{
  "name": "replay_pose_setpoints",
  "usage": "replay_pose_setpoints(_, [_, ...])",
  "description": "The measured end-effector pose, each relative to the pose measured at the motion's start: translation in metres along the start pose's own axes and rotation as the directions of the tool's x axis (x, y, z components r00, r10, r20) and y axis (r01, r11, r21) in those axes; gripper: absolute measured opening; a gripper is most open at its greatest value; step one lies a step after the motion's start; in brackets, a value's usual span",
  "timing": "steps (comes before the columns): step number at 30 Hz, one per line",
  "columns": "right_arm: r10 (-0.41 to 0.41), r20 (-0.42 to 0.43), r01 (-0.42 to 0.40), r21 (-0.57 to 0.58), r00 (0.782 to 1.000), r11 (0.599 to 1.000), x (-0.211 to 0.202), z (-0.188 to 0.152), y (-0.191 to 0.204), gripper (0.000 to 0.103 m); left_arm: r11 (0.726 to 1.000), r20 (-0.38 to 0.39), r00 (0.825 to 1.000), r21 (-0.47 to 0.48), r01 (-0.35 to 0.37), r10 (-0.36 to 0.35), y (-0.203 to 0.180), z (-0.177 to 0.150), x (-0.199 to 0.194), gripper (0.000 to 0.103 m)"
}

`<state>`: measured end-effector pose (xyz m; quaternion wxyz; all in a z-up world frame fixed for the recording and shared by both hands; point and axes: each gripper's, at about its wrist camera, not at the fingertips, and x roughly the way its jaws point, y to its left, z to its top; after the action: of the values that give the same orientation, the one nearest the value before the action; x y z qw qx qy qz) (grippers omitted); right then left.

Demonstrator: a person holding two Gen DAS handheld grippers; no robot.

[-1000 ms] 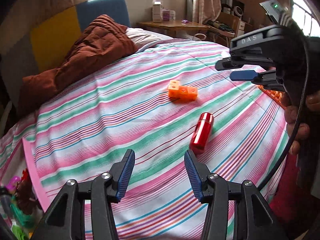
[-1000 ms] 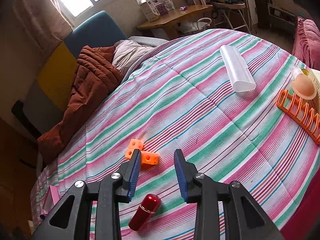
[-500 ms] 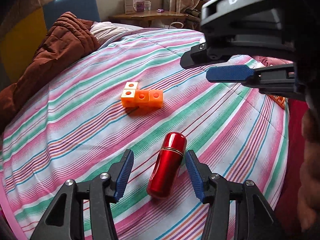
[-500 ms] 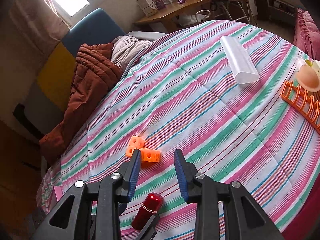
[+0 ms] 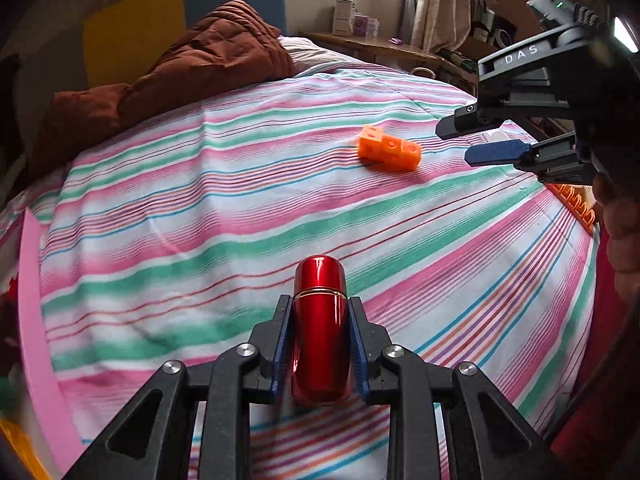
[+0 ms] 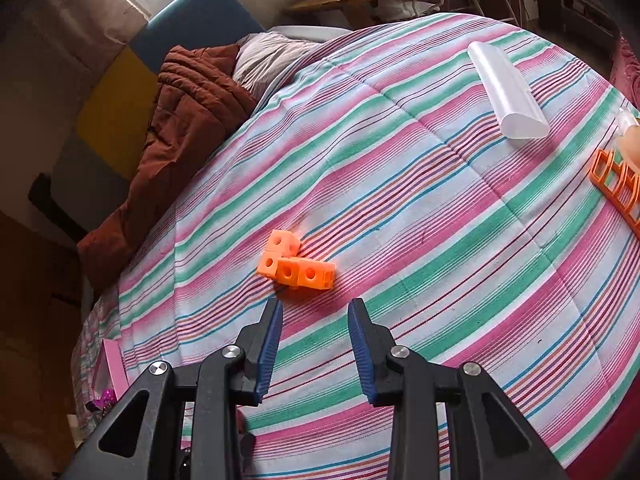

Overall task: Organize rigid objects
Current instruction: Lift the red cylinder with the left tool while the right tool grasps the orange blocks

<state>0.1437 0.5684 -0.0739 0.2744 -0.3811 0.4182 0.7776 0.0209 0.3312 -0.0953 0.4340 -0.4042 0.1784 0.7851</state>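
Two blue fingers (image 5: 282, 344) of the left gripper (image 5: 319, 304) pinch a red tube (image 5: 320, 320) from both sides, low over the striped bed (image 5: 240, 216). The tube's rounded cap points away from the camera, past the fingertips. Farther up the bed lies an orange block piece (image 5: 389, 153), made of joined cubes in an L shape. The right gripper (image 6: 315, 310) hangs near this piece, just short of it; its fingers (image 6: 269, 350) stand a little apart, with only the cover showing between them. A clear case (image 6: 507, 92) lies well apart, toward the far right. An orange rack (image 6: 616, 184) sits at the right edge. A brown quilt (image 5: 192, 68) is bunched at the head of the bed.
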Motion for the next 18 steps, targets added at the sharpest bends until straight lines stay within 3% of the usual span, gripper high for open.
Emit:
replay_pose_setpoints(4, [-0.024, -0.041, 0.021, -0.070, 0.999, 0.997, 0.009, -0.007, 0.012, 0.034, 0.999, 0.035, 0.999, 0.009, -0.033, 0.032, 0.008, -0.018, -0.012, 0.028])
replay_pose_setpoints(8, [-0.060, -0.109, 0.040, -0.184, 0.992, 0.982, 0.023, -0.018, 0.031, 0.034, 1.000, 0.057, 0.998, 0.010, -0.019, 0.019, 0.011, -0.023, -0.013, 0.027])
replay_pose_setpoints(13, [-0.150, -0.098, 0.104, -0.374, 0.984, 0.922, 0.032, -0.022, 0.059, 0.036, 1.000, 0.082, 0.997, 0.012, -0.009, 0.008, 0.010, -0.024, -0.010, 0.027])
replay_pose_setpoints(18, [-0.228, -0.056, 0.171, -0.497, 0.972, 0.851, 0.053, 0.001, 0.074, 0.039, 1.000, 0.089, 0.996, -0.001, 0.007, -0.007, 0.012, -0.026, -0.011, 0.027])
